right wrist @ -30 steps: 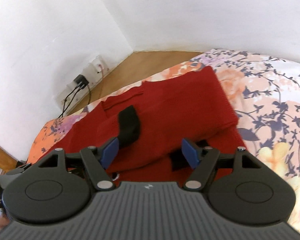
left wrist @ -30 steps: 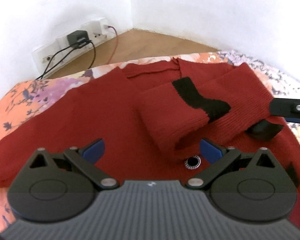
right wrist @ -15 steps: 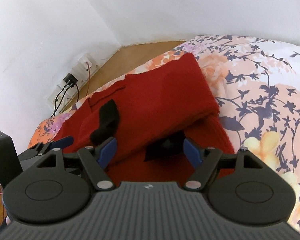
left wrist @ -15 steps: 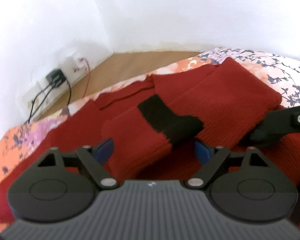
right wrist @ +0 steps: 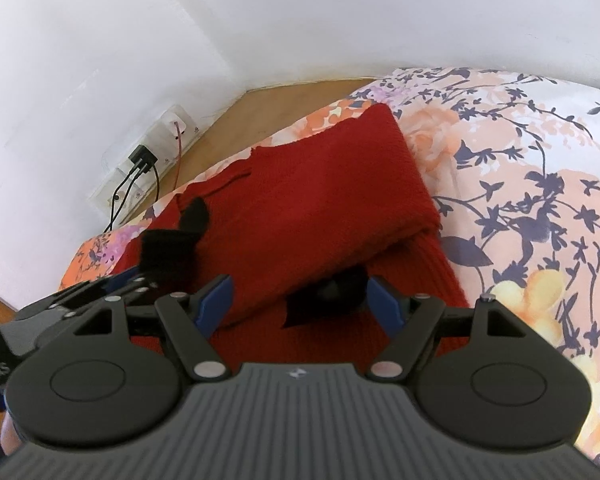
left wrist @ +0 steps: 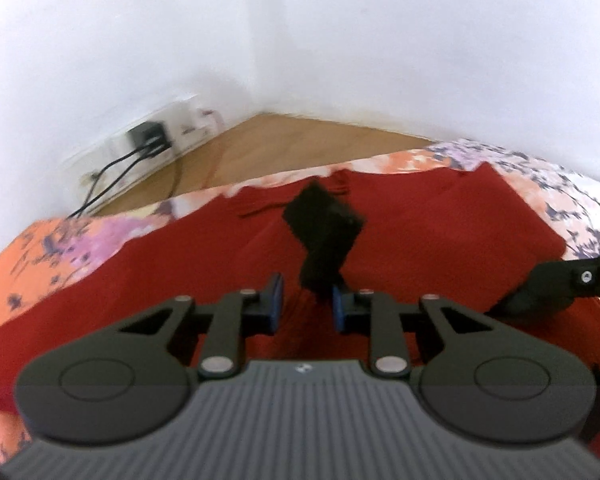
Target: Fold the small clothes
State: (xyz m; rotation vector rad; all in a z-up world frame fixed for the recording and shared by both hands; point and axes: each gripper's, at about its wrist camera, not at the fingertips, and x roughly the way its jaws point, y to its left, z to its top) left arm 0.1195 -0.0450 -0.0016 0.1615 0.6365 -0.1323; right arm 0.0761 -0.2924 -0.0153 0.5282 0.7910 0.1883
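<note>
My left gripper [left wrist: 305, 307] pinches the black cuff [left wrist: 324, 236] of the red knit sweater [right wrist: 324, 200] on the floral bedspread [right wrist: 540, 184]; right gripper [right wrist: 300, 300] gapes beside the cuff. Soft, floppy knit: I'd grip edges.

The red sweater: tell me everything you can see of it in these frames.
The red sweater is a ribbed knit lying on the floral bedsheet. One black-cuffed sleeve is raised between the fingers of the left gripper, which look closed on it. The other sleeve lies folded across the body, its black cuff between the open fingers of the right gripper.
</note>
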